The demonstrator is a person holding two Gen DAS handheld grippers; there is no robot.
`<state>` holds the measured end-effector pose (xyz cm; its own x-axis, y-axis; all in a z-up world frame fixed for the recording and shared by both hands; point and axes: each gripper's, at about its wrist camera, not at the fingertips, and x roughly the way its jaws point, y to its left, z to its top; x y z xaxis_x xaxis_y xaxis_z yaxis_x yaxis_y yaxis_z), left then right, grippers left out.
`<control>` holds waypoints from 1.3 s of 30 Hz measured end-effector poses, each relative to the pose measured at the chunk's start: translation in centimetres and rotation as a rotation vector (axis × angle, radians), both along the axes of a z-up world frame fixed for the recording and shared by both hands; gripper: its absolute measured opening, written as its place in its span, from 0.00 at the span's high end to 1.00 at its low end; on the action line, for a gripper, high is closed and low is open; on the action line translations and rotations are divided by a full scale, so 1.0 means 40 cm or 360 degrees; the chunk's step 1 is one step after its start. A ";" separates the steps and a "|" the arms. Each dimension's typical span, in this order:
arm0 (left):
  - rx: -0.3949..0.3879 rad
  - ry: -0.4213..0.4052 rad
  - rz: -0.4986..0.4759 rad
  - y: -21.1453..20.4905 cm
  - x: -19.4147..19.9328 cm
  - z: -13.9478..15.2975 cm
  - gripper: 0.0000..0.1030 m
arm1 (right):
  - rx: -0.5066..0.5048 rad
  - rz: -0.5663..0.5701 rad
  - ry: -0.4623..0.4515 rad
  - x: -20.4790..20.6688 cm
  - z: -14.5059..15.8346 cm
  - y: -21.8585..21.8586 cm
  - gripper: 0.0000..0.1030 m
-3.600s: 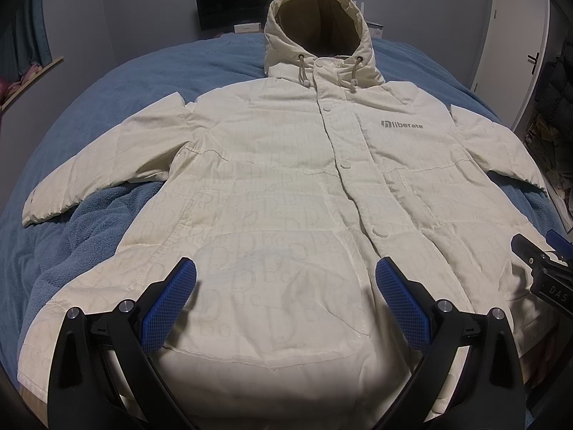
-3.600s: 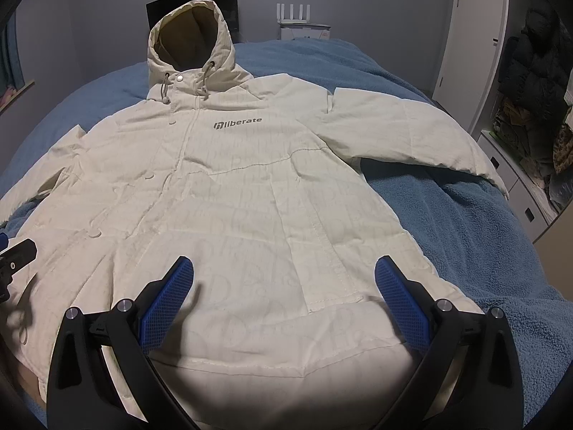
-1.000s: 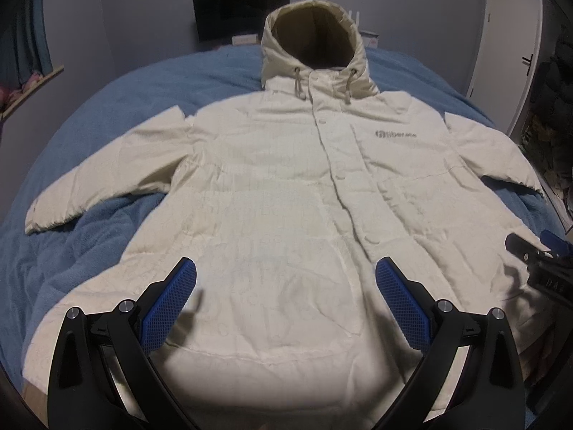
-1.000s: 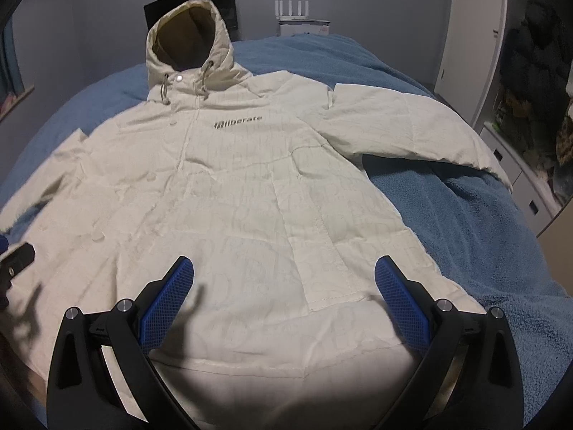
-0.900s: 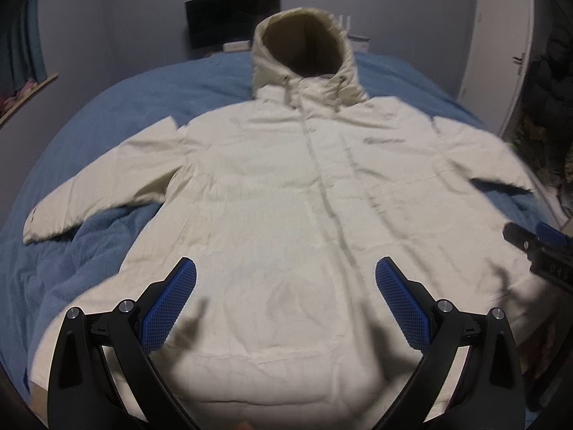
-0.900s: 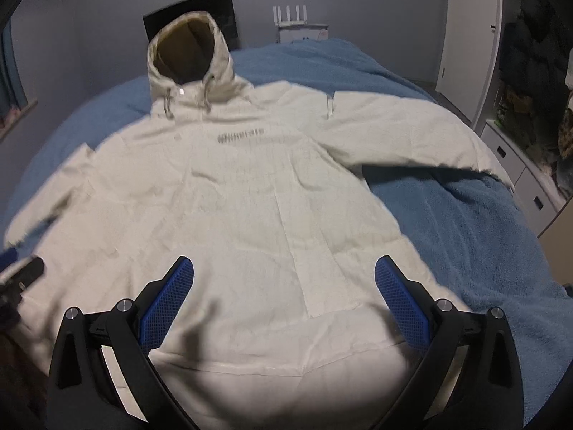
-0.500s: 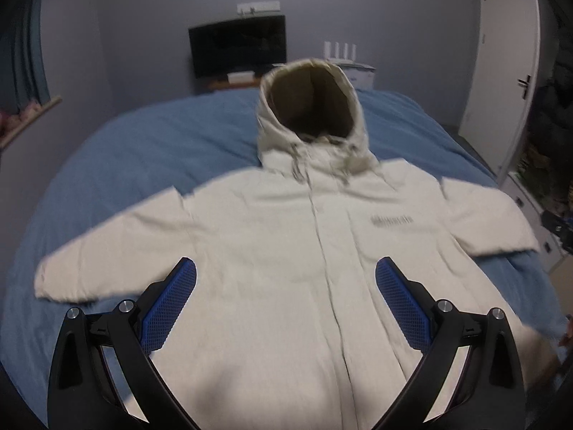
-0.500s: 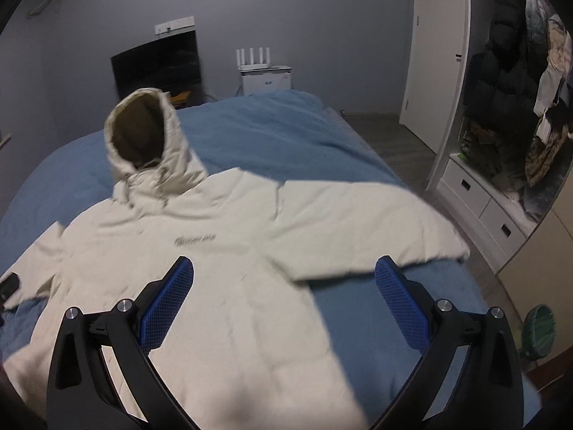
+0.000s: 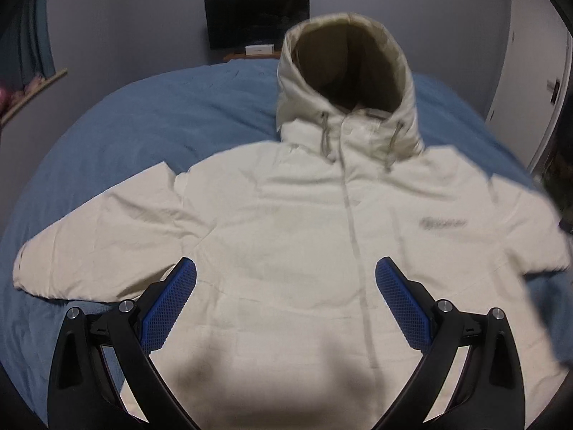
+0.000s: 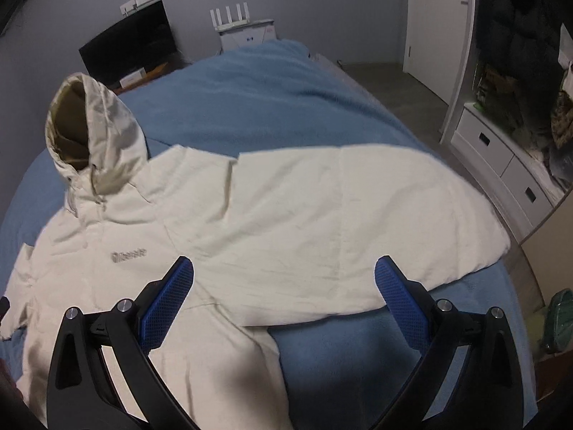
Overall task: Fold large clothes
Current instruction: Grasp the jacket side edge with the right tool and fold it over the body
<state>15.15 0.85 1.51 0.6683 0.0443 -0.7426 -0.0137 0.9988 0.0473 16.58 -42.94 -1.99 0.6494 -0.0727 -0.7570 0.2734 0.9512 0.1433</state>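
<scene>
Cream fabric: padded hooded jacket [image 9: 304,236], spread face-up on the blue bed [image 9: 150,122], front closed, hood [image 9: 345,71] propped up at far end.
Sleeves: both spread out to the sides; left sleeve [image 9: 104,240] lay flat w/ cuff toward bed's left edge; right sleeve [image 10: 358,222] reached close to the bed's right edge, near white drawers [image 10: 501,165].
Step (my guess): no fold made yet; I was lining up for the sleeves, left side & right side.
Risk 1: thick, puffy shell, so pinching only the top layer would drag the front & leave the back behind = lumpy fold.
Risk 2: slick fabric could slip out of my jaws mid-lift if I bit too near the cuff edge.
Risk 3: right cuff sat close to bed edge; a sloppy pull might tip it off the side.
Risk 4: hood stood tall, might flop & bunch once body got folded.
Left gripper [image 9: 286,294]: jaws spread wide, nothing between them, over the chest; couldn't tell if hovering or brushing cloth.
Right gripper [image 10: 284,294]: jaws likewise wide apart, empty, above right sleeve near armpit, no grip on it.
</scene>
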 end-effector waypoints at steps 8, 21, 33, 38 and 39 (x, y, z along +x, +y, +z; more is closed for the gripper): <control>0.0041 0.0034 -0.0036 -0.013 0.018 -0.053 0.06 | -0.0001 -0.0075 0.0111 0.021 -0.111 -0.013 0.06; -0.0058 0.0160 -0.0182 -0.034 0.037 -0.097 0.06 | 0.0262 -0.0432 0.0242 0.009 -0.202 -0.187 0.06; -0.0132 0.0195 -0.0131 -0.012 0.059 -0.109 0.06 | 0.0269 -0.0644 0.0024 0.024 -0.179 -0.310 0.71; -0.0114 0.0173 -0.0140 -0.016 0.059 -0.105 0.06 | 0.0152 -0.0639 -0.0166 -0.003 -0.075 -0.275 0.82; -0.0109 0.0166 -0.0143 -0.017 0.059 -0.104 0.06 | 0.0110 -0.0622 -0.0199 -0.009 -0.054 -0.259 0.83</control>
<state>17.49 0.16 -2.64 0.5864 -0.0654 -0.8074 0.0774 0.9967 -0.0245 16.24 -53.28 -4.16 0.6701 -0.2838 -0.6858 0.5886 0.7662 0.2581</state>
